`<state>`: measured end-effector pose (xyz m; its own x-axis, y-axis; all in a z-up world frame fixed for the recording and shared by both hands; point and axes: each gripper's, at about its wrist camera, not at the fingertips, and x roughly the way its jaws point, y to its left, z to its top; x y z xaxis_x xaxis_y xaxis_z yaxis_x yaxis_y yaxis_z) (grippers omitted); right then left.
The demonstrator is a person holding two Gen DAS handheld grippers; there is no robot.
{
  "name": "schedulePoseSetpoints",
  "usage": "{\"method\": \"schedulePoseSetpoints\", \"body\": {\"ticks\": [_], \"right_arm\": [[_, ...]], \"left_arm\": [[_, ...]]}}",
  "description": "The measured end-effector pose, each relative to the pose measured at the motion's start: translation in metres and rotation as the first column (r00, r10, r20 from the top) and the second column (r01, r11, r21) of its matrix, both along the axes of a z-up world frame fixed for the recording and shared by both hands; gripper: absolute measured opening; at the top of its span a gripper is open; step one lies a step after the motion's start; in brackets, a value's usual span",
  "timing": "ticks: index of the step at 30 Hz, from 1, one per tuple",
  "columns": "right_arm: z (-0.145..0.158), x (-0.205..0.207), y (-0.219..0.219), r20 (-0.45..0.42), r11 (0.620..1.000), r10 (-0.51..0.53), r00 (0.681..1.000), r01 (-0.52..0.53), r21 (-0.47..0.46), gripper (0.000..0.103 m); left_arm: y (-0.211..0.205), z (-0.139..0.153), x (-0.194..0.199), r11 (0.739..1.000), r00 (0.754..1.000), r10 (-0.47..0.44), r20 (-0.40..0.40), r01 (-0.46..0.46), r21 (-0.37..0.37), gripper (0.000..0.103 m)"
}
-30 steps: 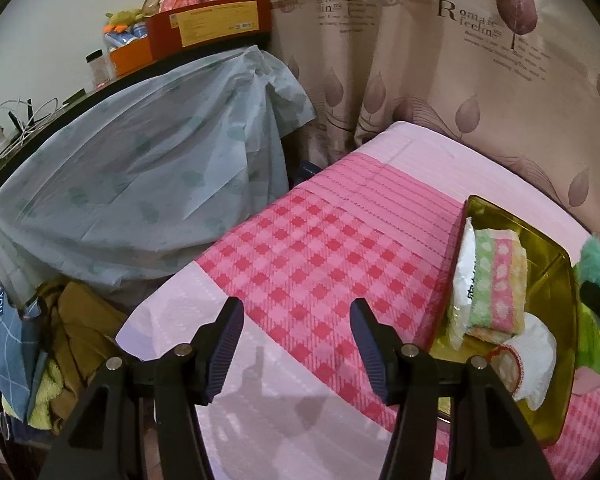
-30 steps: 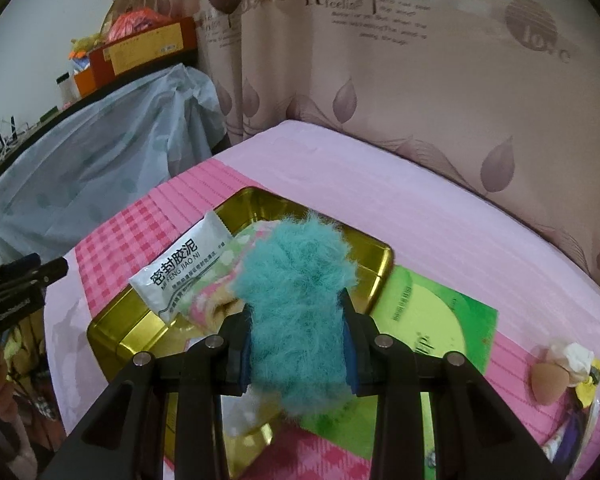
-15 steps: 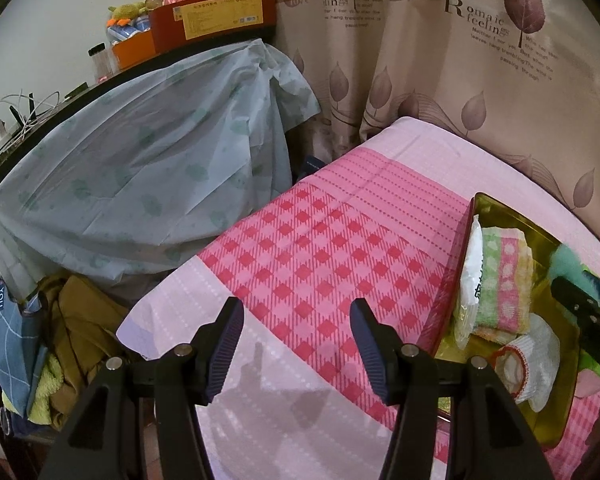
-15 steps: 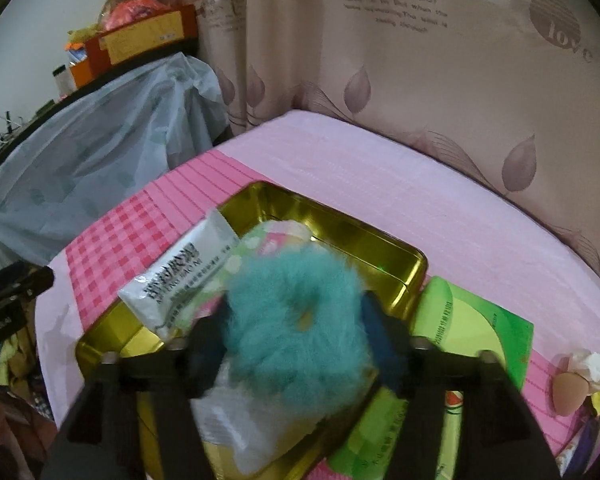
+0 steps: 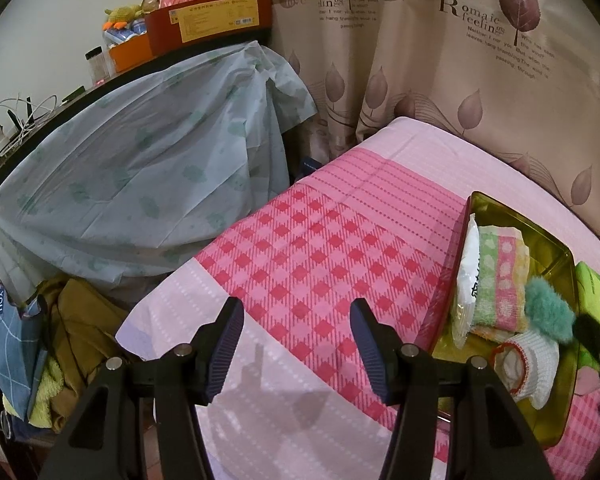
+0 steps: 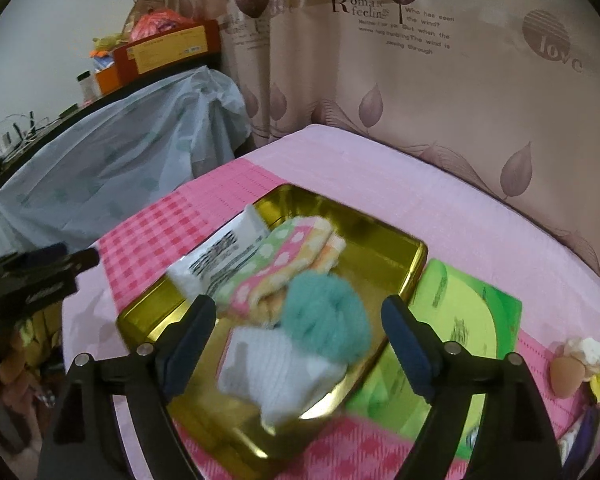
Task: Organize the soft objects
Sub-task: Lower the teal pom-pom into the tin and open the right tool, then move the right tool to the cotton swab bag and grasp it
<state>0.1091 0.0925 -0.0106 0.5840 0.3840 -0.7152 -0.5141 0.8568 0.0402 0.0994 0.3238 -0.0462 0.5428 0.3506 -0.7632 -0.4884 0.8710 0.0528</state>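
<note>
right wrist view, teal scrunchie (image 6: 326,316) lying flat in gold tin (image 6: 388,240)

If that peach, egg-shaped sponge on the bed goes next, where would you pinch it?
Across the round belly of the makeup sponge, coming from above: it lies apart on the pink sheet, its sides look free, though a white crumpled bit crowds its far side.
</note>
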Motion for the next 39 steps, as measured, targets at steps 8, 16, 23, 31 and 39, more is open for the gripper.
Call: {"method": "schedulePoseSetpoints", "body": {"ticks": [8,16,23,31,39], "right_arm": [[0.007,-0.041,-0.042,0.005,0.999,-0.023,1.000,0.022,0.041,0.082],[0.013,-0.055,-0.141,0.020,0.973,-0.224,0.974,0.222,0.064,0.082],[0.011,-0.046,-0.244,0.036,0.895,-0.447,0.894,0.447,0.013,0.083],[-0.019,-0.031,-0.334,0.004,0.791,-0.609,0.793,0.608,-0.066,0.082],[-0.044,-0.008,-0.369,-0.061,0.755,-0.656,0.753,0.655,-0.039,0.082]], "left_arm": [[-0.001,0.000,0.000,1.000,1.000,-0.002,0.000,0.002,0.003,0.057],[-0.002,0.000,0.000,1.000,1.000,-0.008,0.005,0.008,0.011,0.057],[-0.003,0.002,0.000,0.999,1.000,-0.018,0.008,0.017,0.027,0.057],[-0.013,0.002,0.000,0.998,0.999,-0.054,0.001,0.053,0.046,0.057],[-0.029,0.005,0.001,0.989,0.994,-0.110,0.013,0.108,0.098,0.057]]}}
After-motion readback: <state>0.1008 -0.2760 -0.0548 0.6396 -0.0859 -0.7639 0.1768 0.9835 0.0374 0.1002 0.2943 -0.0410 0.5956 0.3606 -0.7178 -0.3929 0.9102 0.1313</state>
